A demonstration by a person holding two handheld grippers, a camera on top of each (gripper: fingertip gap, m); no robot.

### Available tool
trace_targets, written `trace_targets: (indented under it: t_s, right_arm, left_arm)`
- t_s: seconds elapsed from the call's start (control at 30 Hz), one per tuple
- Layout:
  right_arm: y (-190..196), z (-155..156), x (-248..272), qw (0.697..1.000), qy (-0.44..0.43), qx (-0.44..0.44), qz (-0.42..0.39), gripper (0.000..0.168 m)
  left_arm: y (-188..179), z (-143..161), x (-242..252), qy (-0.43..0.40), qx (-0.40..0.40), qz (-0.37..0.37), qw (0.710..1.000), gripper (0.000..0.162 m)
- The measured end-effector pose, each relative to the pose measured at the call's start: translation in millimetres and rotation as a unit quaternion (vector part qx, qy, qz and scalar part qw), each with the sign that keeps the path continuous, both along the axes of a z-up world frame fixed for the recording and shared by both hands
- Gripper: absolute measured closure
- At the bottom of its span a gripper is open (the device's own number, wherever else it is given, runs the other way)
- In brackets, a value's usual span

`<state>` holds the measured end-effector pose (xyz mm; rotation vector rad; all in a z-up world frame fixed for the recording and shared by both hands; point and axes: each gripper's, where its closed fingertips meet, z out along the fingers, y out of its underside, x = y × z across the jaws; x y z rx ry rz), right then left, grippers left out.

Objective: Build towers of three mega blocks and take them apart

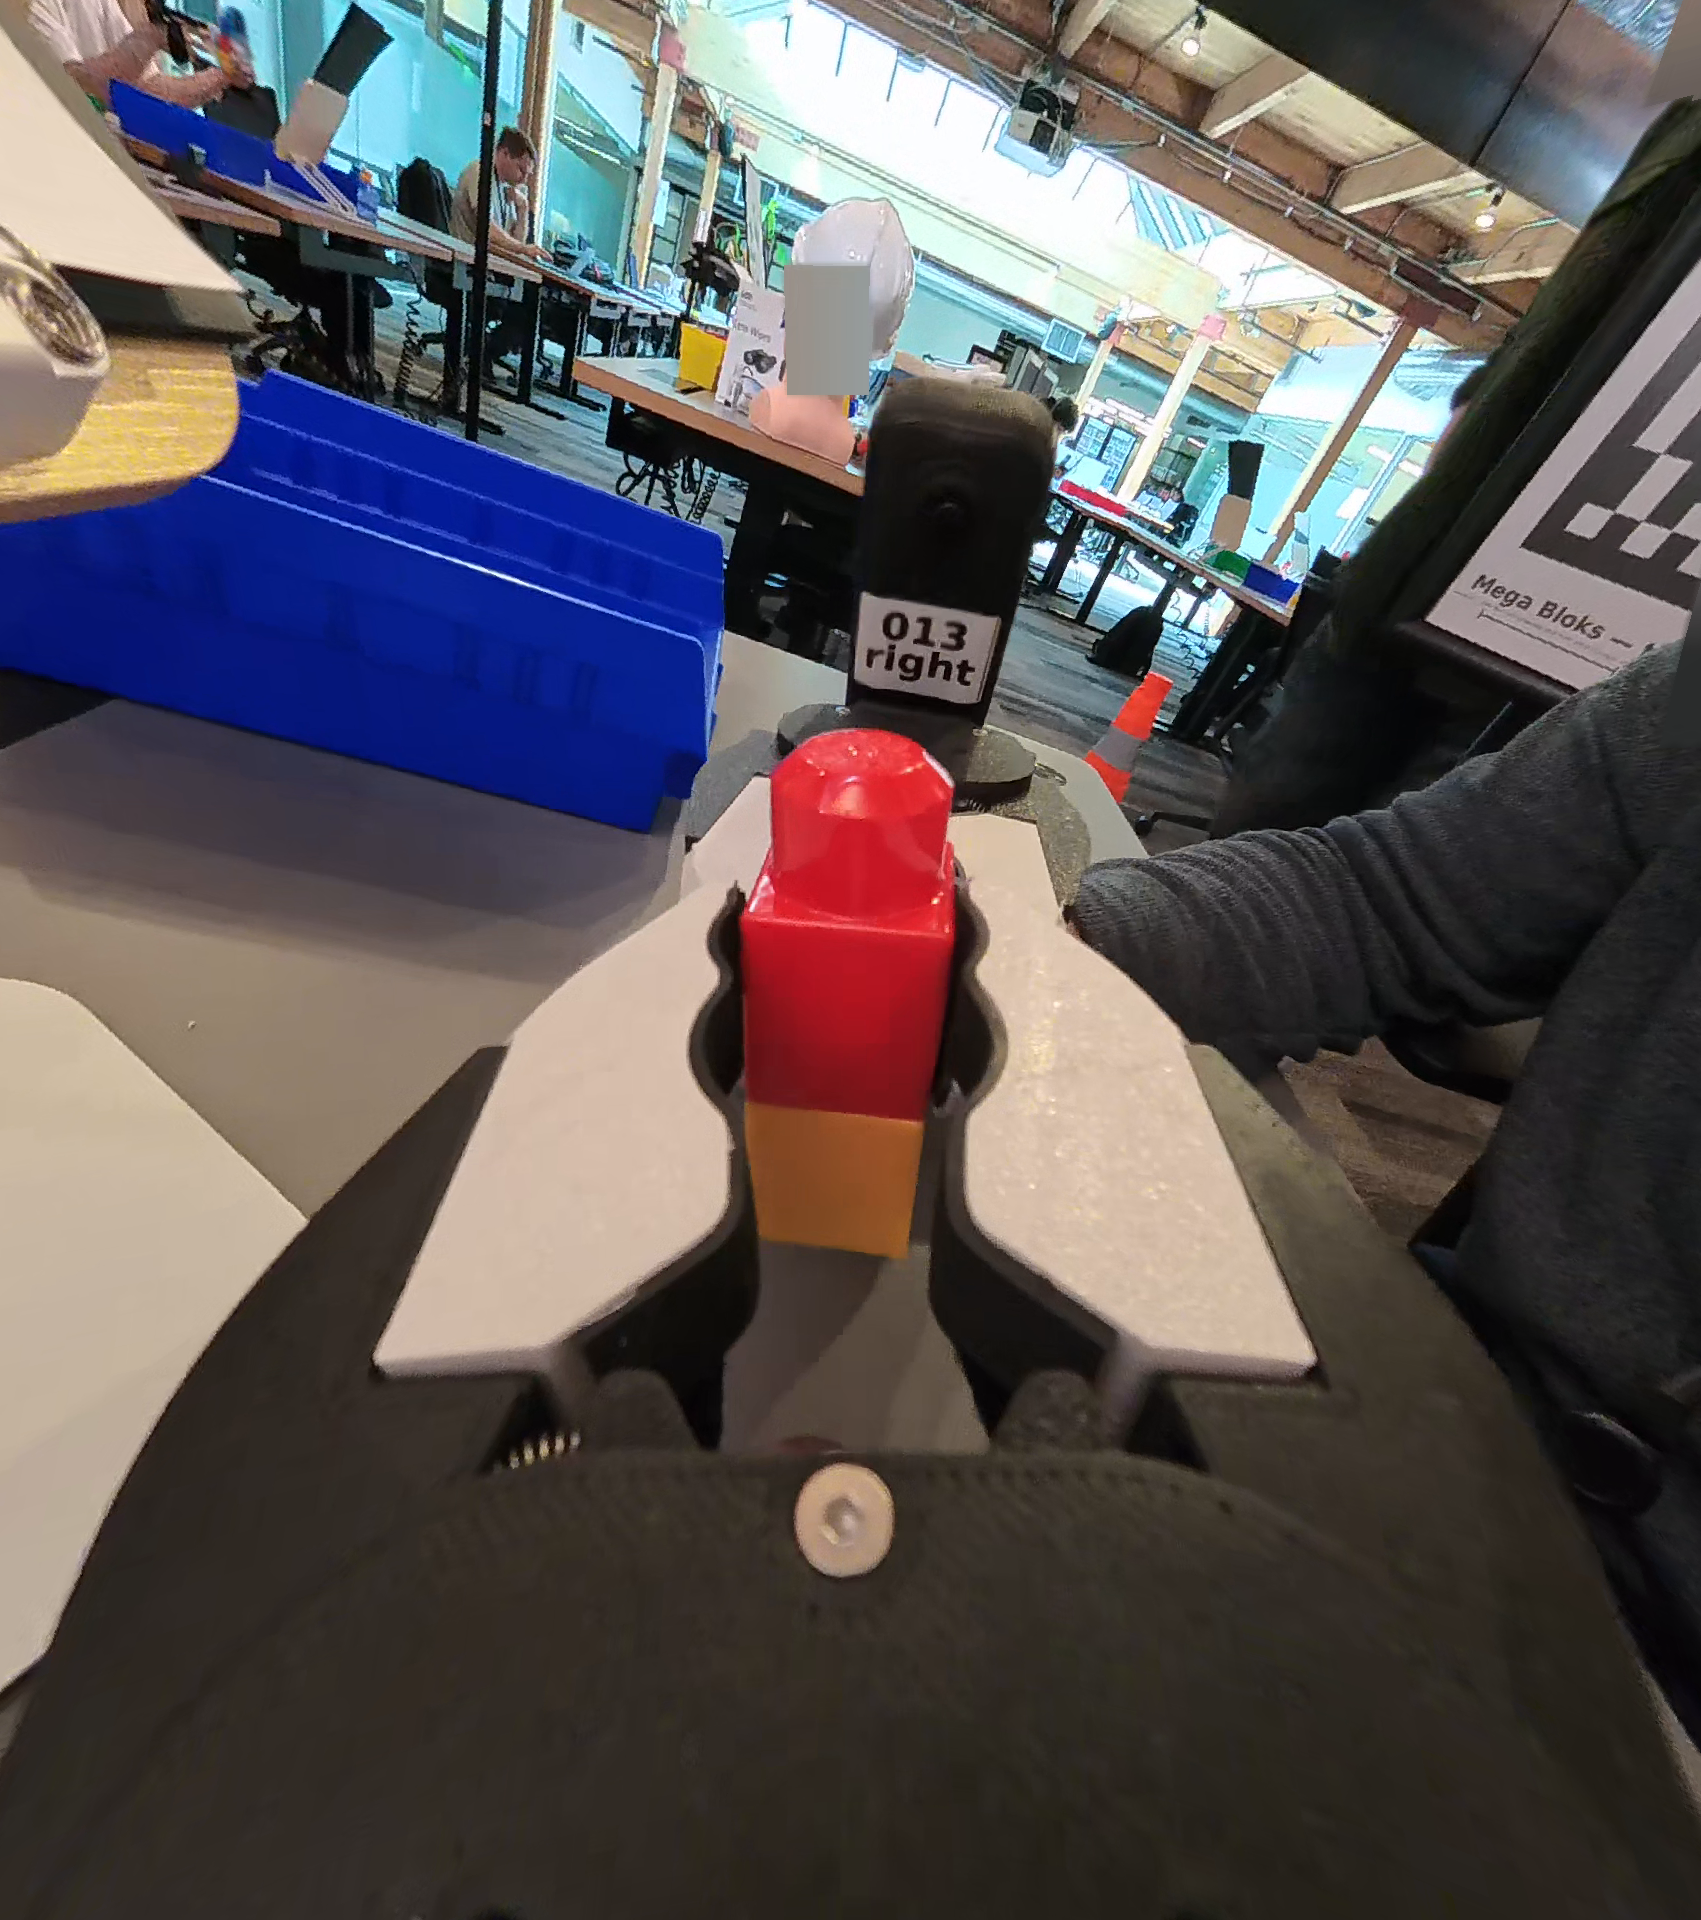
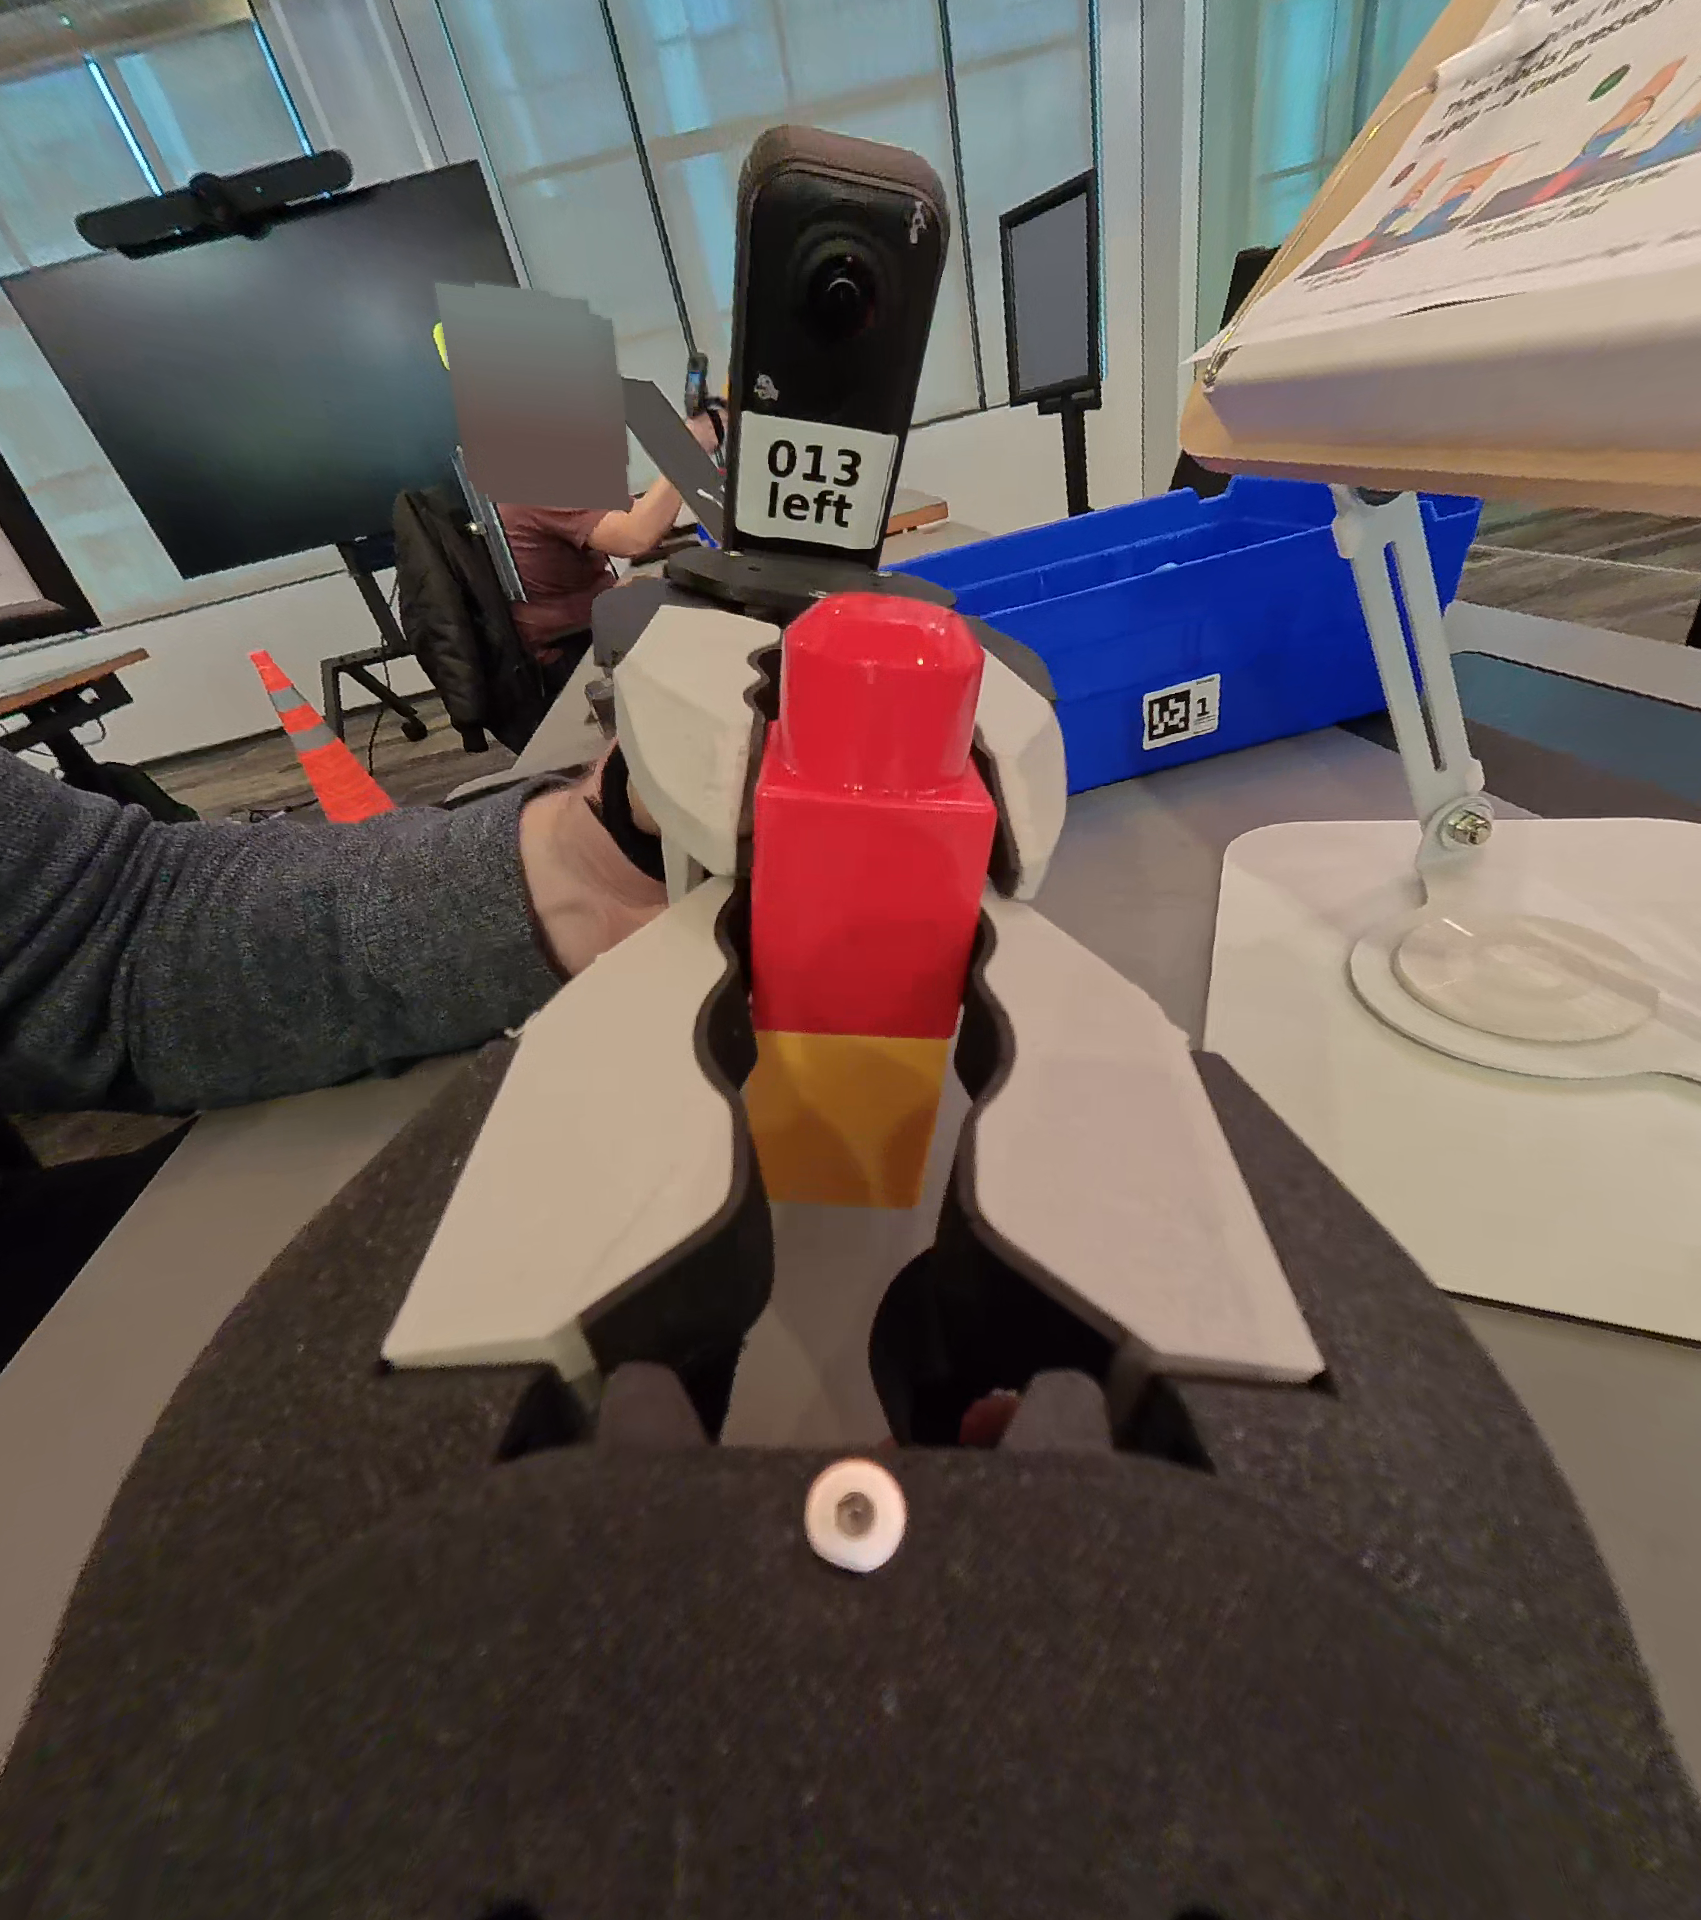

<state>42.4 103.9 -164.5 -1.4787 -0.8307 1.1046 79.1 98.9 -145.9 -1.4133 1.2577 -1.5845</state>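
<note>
Left tongs (image 1: 841,997) and right tongs (image 2: 861,997) face each other over the grey desk (image 1: 306,935), both clenched on a small tower: a red block (image 1: 846,997) stacked on a yellow block (image 1: 835,1179). A blue bin (image 2: 1189,634) sits behind them on the desk.

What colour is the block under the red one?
Orange-yellow block; clearest in the right wrist view, under the red block.
</note>
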Motion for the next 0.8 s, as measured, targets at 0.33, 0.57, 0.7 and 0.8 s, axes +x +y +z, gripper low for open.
trace_targets:
  t_s: [0.33,0.57,0.7,0.8]
  right_arm:
    - [-2.5,-7.9,-3.6,1.0,0.0,-0.004,0.012,0.133]
    - [-1.4,-8.3,-3.4,1.0,0.004,-0.011,0.017,0.133]
    - [-1.8,-8.7,-3.8,1.0,0.003,-0.012,0.018,0.133]
    - [-1.7,-8.5,-3.3,1.0,0.004,-0.014,0.019,0.133]
  left_arm:
    - [55.1,46.8,-95.3,0.059,0.148,0.171,0.972,0.123]
    - [143.7,55.8,-240.9,0.191,0.179,0.354,0.898,0.124]
    - [174.4,42.0,-271.9,0.255,0.221,0.356,0.871,0.125]
    - [206.2,15.3,-298.6,0.359,0.251,0.368,0.82,0.121]
